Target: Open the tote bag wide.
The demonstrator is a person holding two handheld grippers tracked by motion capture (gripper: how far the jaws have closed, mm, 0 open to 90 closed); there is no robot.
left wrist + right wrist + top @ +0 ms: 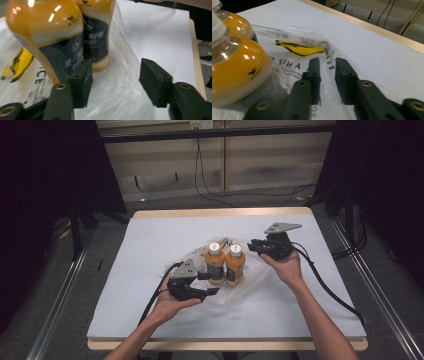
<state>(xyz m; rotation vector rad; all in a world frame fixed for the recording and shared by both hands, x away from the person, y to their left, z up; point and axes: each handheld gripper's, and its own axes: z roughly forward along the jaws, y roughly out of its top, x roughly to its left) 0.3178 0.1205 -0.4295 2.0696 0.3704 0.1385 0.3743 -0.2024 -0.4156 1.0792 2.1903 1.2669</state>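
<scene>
Two orange drink bottles (216,262) (235,265) with white caps and dark labels stand side by side on a clear plastic bag (252,281) in the middle of the table. My left gripper (209,283) lies just left of the bottles, low by their bases. Its jaws are open, and the left pad sits close by the nearer bottle (45,32) with only bag film (117,100) in the gap. My right gripper (255,245) hovers right of the bottle caps. Its jaws (327,72) stand a little apart over the printed bag (297,47), beside the bottle (237,72), and grip nothing.
A white sheet (150,250) covers the wooden table (225,212). Black cables trail from both grippers off the table's front and right side. Dark curtains hang at both sides, and cables lie on the floor behind.
</scene>
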